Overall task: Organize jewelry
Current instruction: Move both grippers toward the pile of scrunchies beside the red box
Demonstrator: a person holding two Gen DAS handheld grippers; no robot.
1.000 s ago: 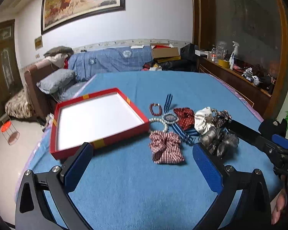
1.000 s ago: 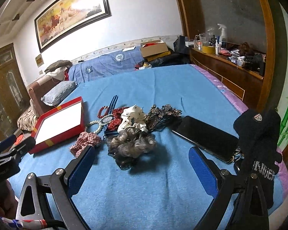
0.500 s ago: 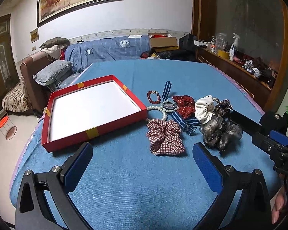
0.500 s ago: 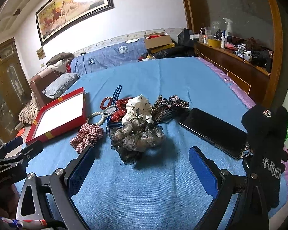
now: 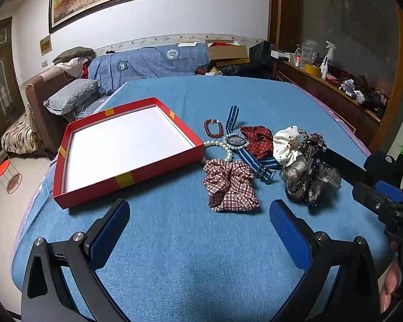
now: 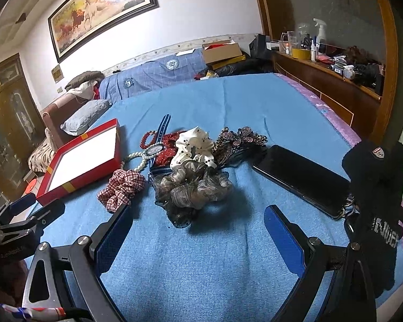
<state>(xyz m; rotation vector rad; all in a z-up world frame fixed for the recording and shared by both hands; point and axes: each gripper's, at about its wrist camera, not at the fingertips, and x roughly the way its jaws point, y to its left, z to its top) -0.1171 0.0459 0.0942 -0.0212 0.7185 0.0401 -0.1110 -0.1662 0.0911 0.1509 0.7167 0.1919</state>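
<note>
A red box [image 5: 158,163] with a white inside lies open on the blue cloth; its wall shows as the red box [image 6: 83,173] at left in the right wrist view. Right of it lie a red-checked scrunchie [image 5: 229,185], a pearl bracelet [image 5: 228,147], a red bead bracelet [image 5: 213,128], a watch on a blue striped strap [image 5: 237,141], a red dotted scrunchie [image 5: 258,138], a white dotted scrunchie [image 5: 287,146] and a grey sheer scrunchie [image 6: 193,187]. My left gripper [image 5: 198,224] is open, short of the checked scrunchie. My right gripper [image 6: 198,226] is open, just short of the grey scrunchie.
A black phone [image 6: 301,178] lies right of the pile, beside a jewelled hair clip [image 6: 239,141]. A black knit glove [image 6: 376,196] sits at the right edge. Pillows and a sofa stand beyond the far left edge, a wooden sideboard [image 6: 327,80] along the right.
Both grippers have moved forward toward the pile and dipped a little; the box and scrunchies sit larger and closer in both views. Nothing on the cloth has shifted.
</note>
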